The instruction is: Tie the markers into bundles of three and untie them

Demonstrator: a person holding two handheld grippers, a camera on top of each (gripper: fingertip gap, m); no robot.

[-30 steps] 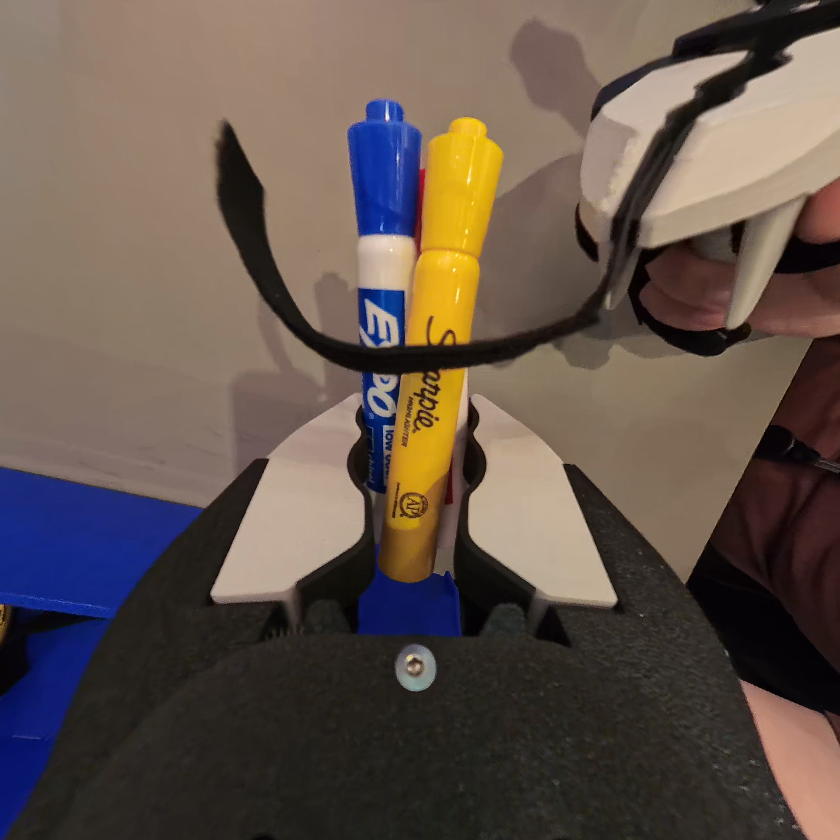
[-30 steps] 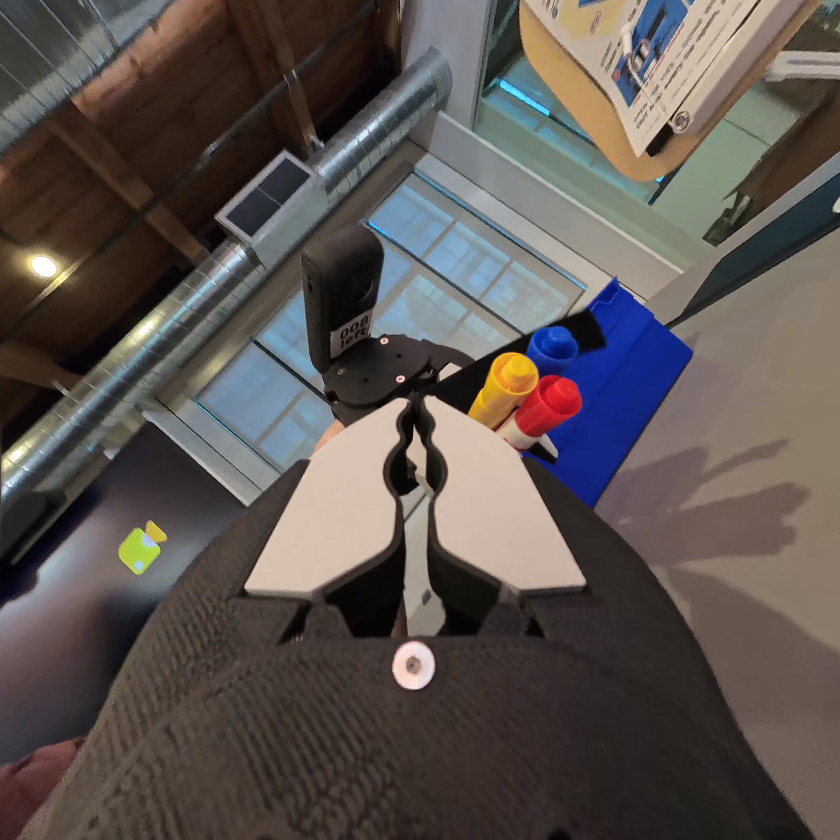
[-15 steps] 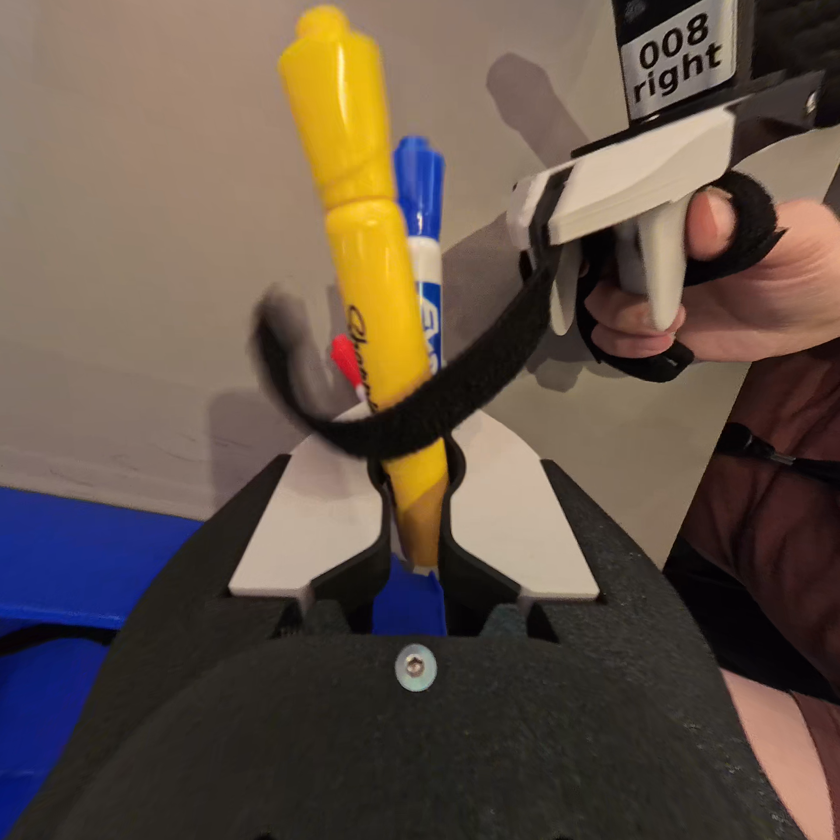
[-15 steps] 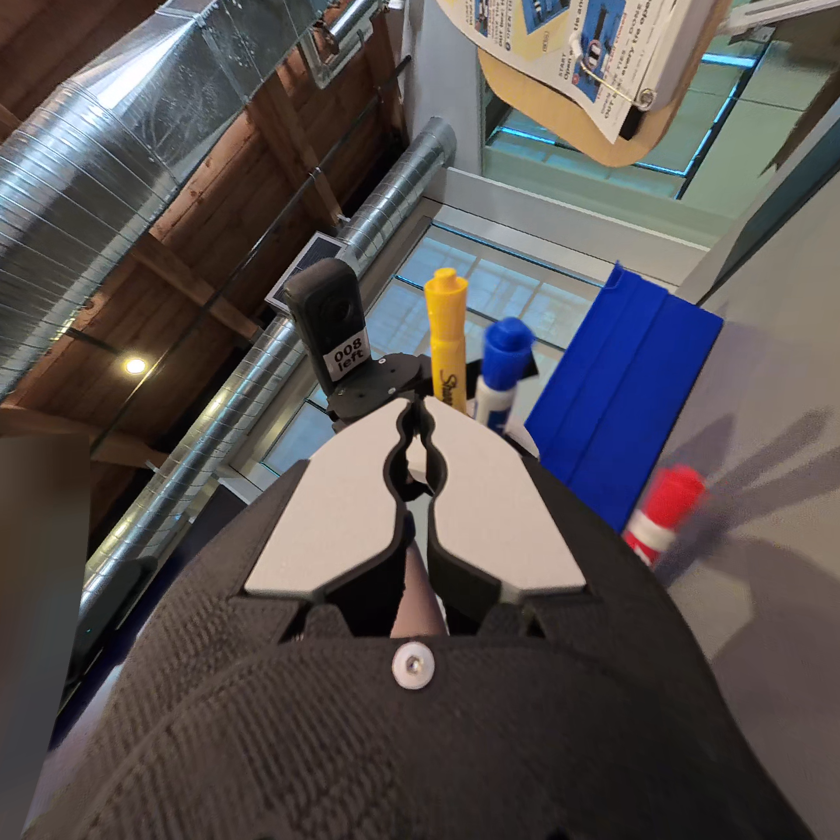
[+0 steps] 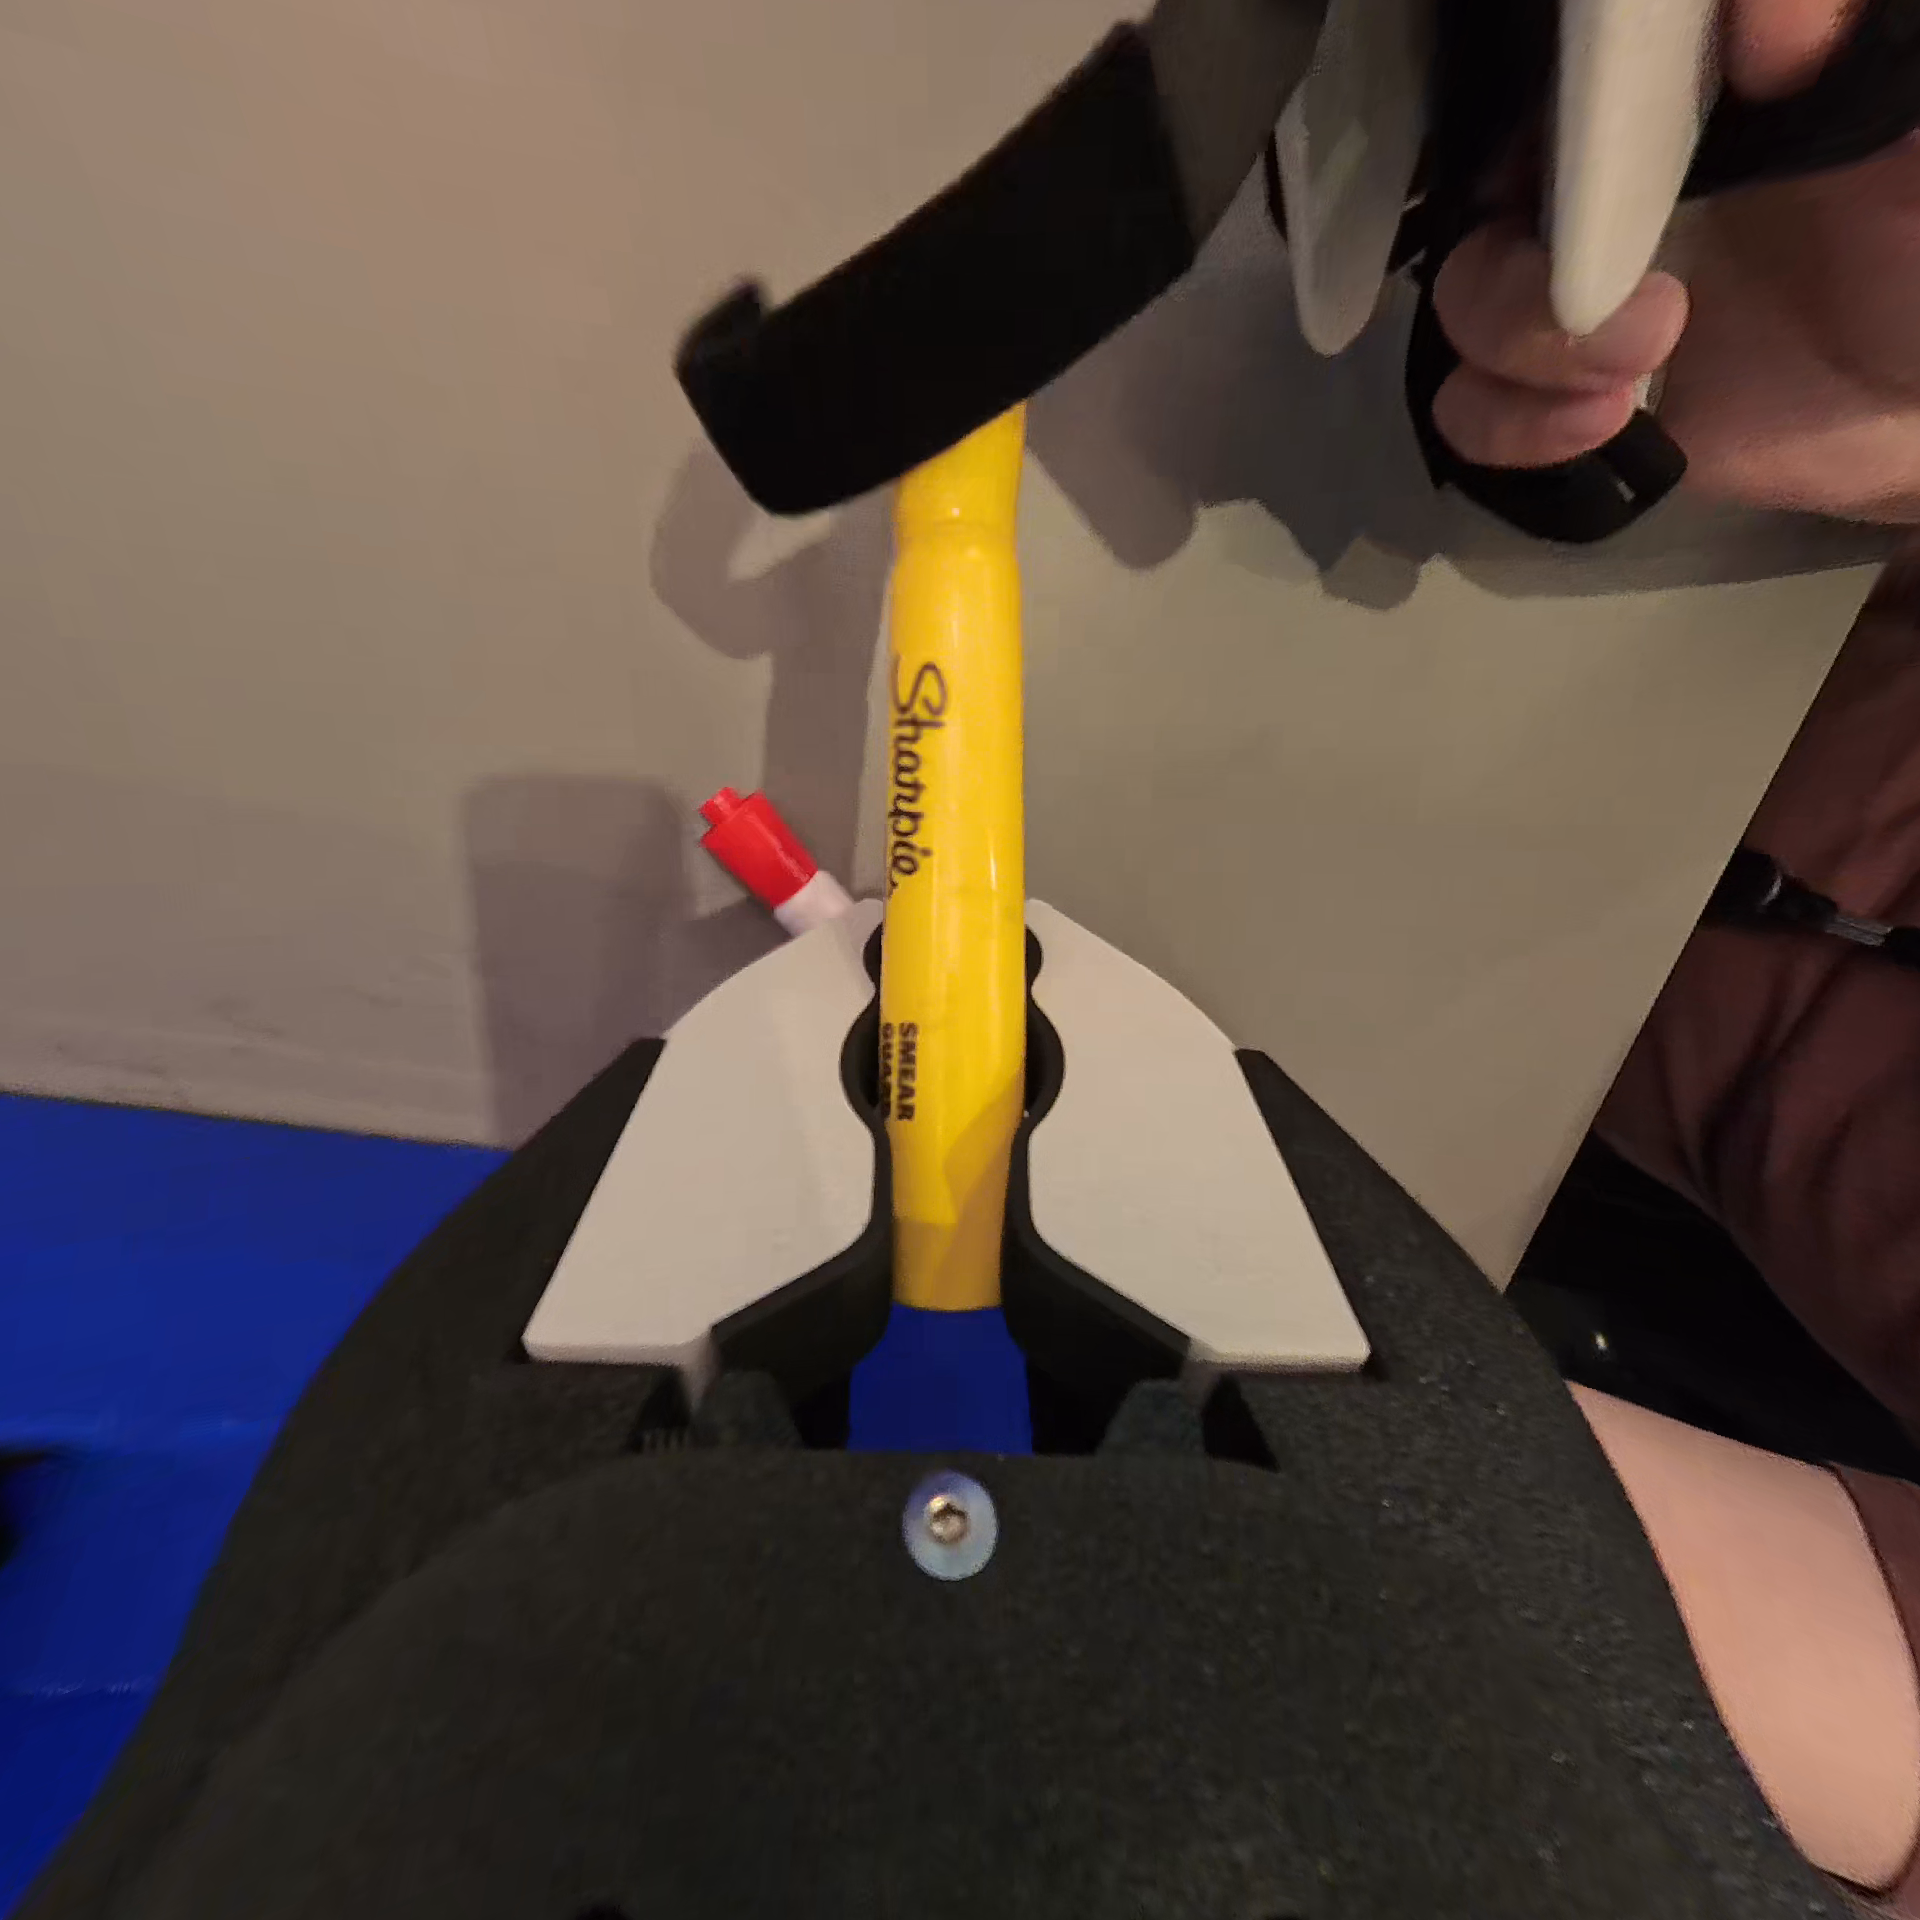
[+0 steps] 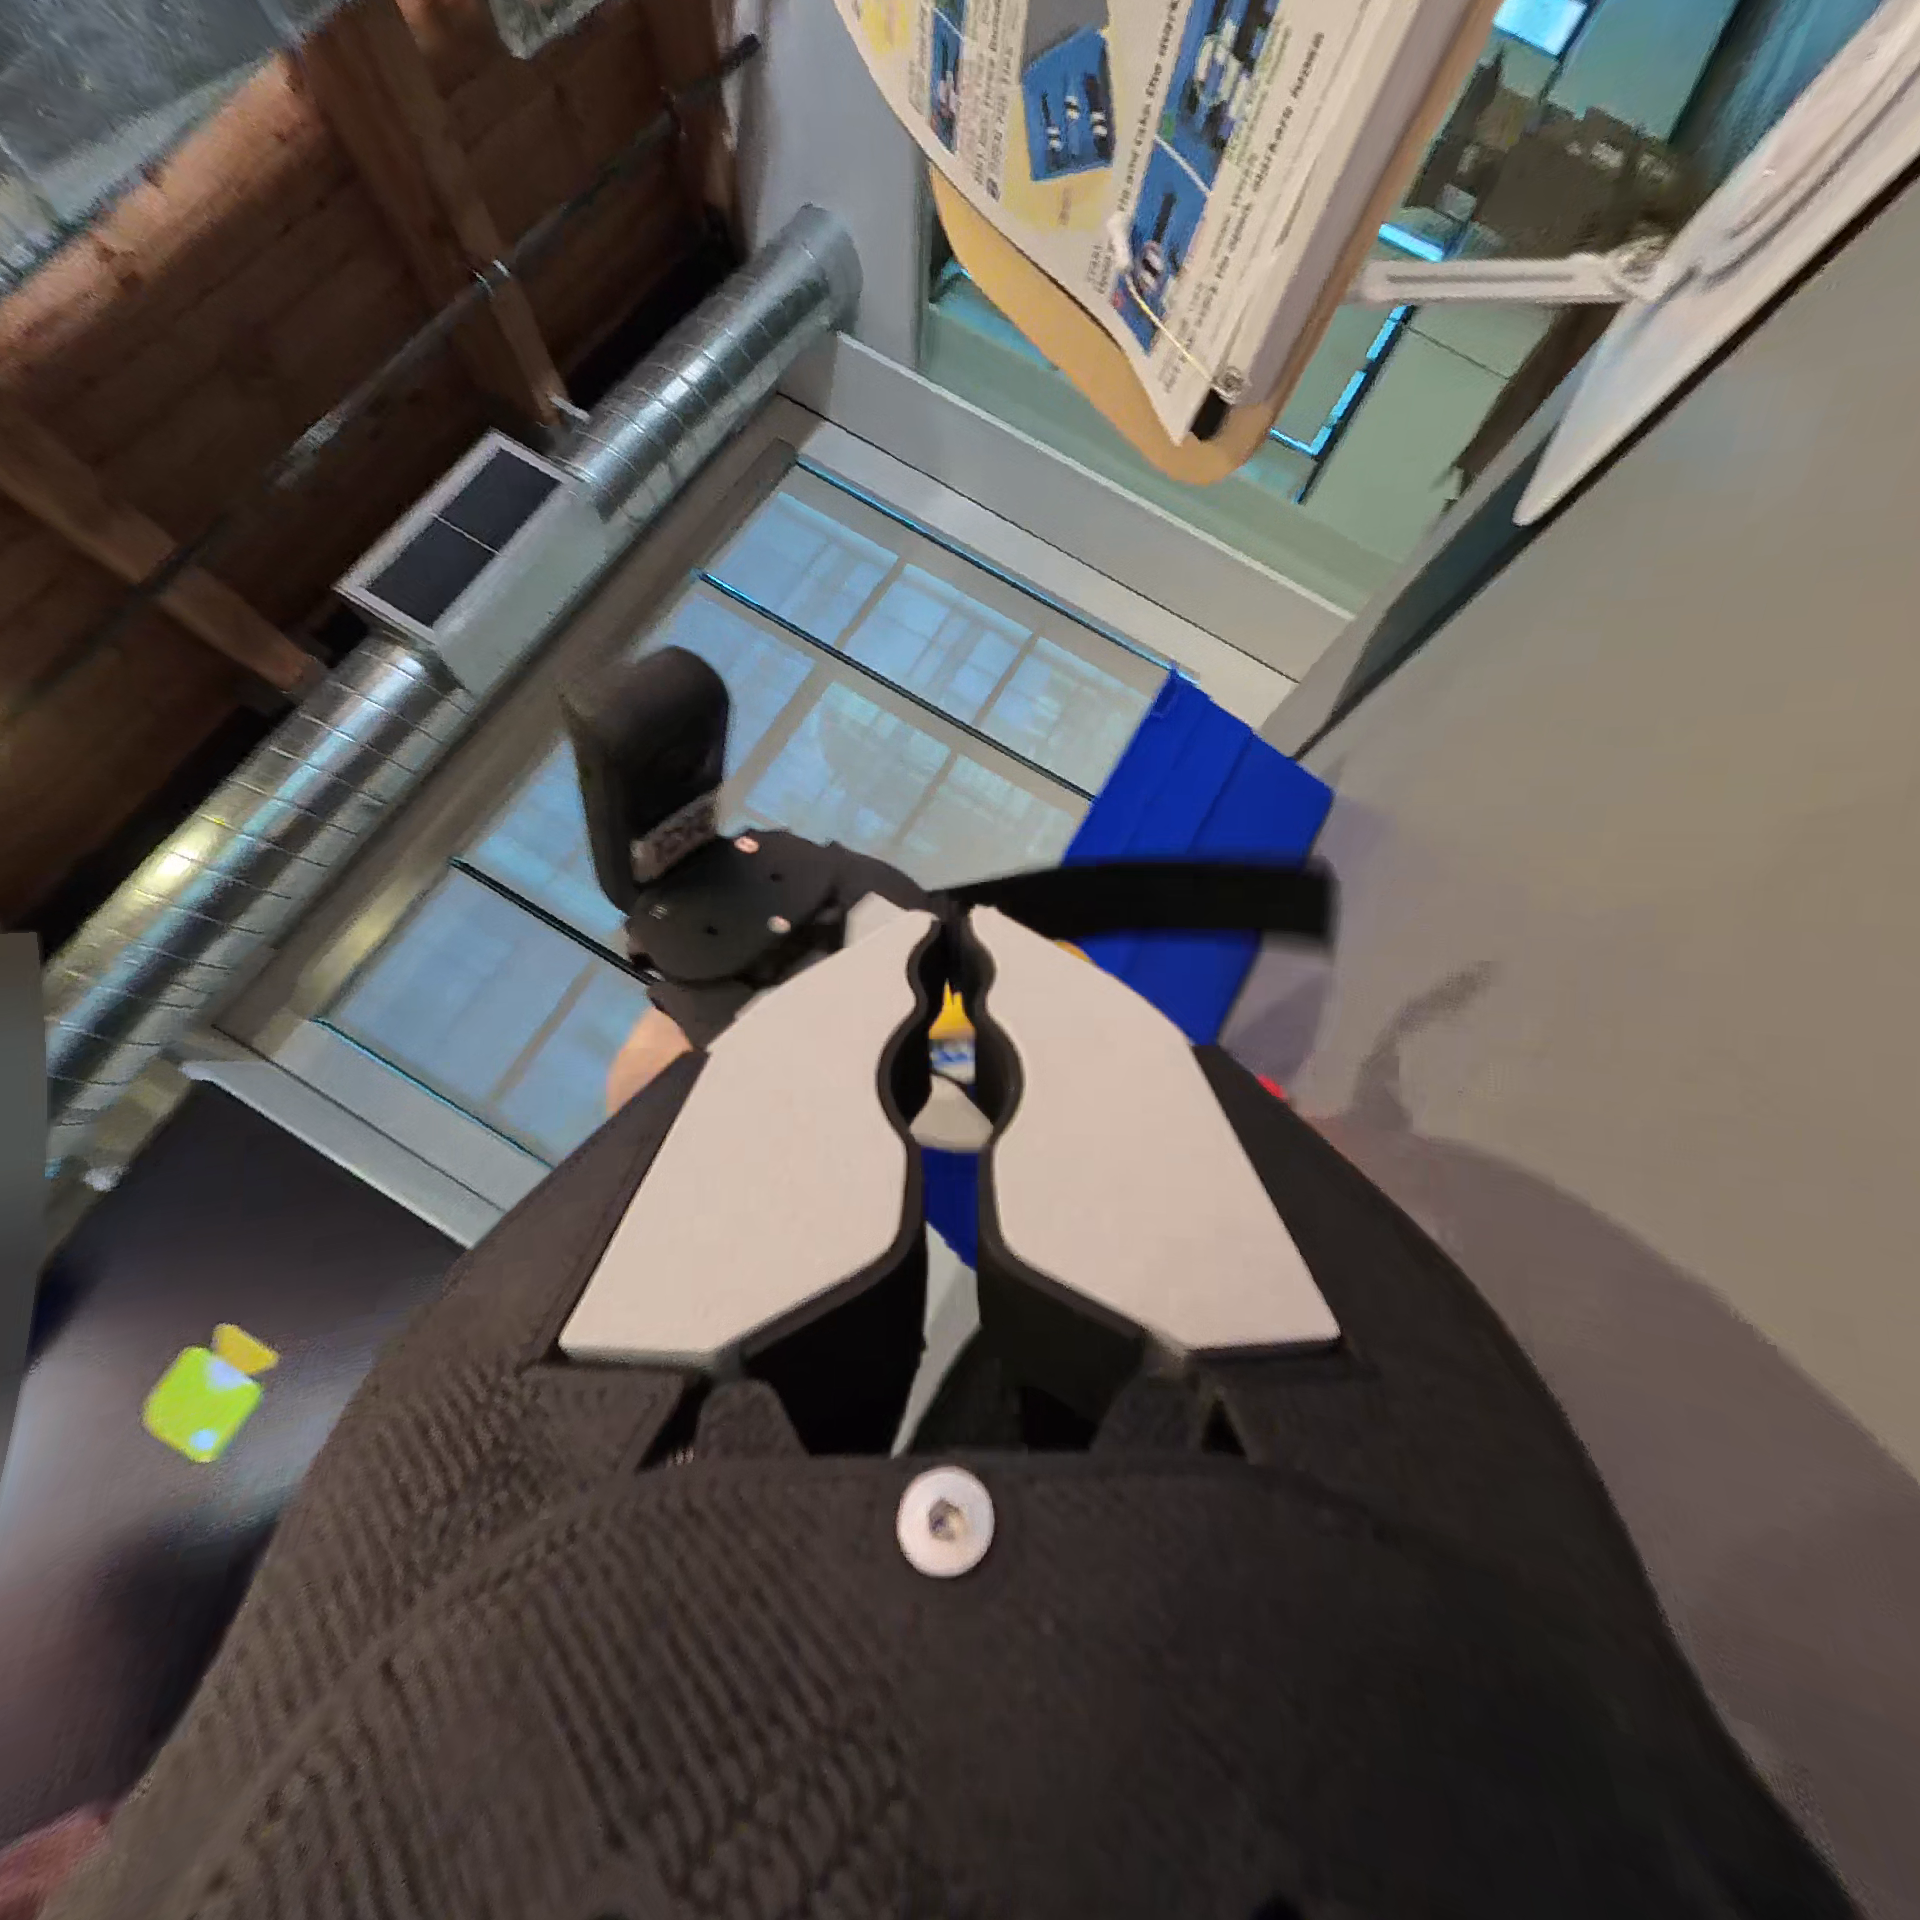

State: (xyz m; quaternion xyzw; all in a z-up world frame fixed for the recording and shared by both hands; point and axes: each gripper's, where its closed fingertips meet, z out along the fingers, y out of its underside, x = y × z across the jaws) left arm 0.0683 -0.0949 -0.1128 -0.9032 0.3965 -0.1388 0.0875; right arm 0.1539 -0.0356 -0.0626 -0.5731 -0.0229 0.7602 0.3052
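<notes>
The desk (image 5: 312, 520) is a pale grey surface that fills the background of my left wrist view, with a blue bin (image 5: 156, 1247) standing on it at its left edge. The same blue bin (image 6: 1195, 810) shows beyond my fingertips in the right wrist view.

My left gripper (image 5: 951, 935) is clamped on the yellow marker (image 5: 956, 779), which stands up straight between my two pale fingers (image 5: 748, 1143), its lower end seated deep in the jaws. Below it in the gap something blue shows, though I cannot tell what it is.

My right gripper (image 6: 951, 925) has its fingertips pressed together on the black strap (image 6: 1143, 899), which trails off to the right of them. In the left wrist view that black strap (image 5: 987, 312) hangs in a broad band across the top of the yellow marker, hiding its cap, with the free end loose at the left.

The red marker (image 5: 764, 852) lies on the desk just left of my left fingers, well in from the desk's edges, cap pointing up and left, apart from the yellow one.
</notes>
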